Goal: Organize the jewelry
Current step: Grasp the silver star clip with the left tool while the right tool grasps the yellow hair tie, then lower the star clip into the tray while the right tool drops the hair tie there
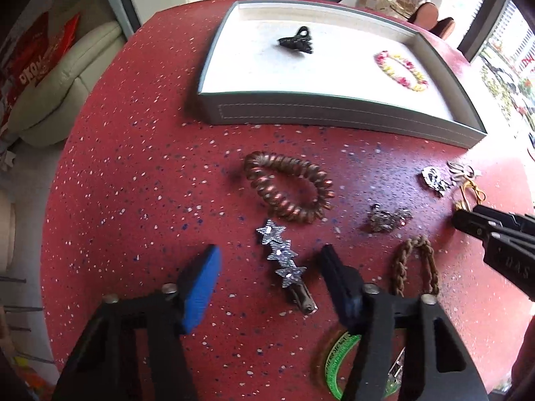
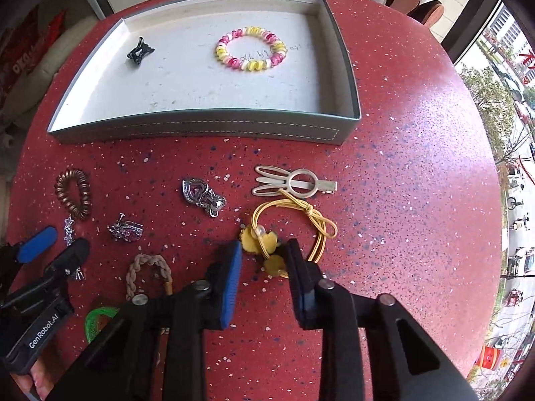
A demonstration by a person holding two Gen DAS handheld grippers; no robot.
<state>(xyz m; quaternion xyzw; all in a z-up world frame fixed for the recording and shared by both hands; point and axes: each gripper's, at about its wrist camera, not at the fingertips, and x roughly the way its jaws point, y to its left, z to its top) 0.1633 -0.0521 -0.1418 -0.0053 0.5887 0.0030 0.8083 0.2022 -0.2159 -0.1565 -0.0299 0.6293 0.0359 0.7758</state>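
I'm holding my right gripper (image 2: 264,260) low in the frame, jaws seemingly pinching the yellow hair tie (image 2: 287,230); my left gripper (image 1: 271,267) is spreading its jaws around the star clip (image 1: 284,260).

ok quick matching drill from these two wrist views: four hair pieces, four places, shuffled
1. black claw clip
2. star clip
3. yellow flower tie
4. copper spiral tie

A. between the fingers of the right tool
B. on the table, between the star clip and the tray's front wall
C. inside the tray
D. between the fingers of the left tool

Pairs: 1-C, 2-D, 3-A, 4-B
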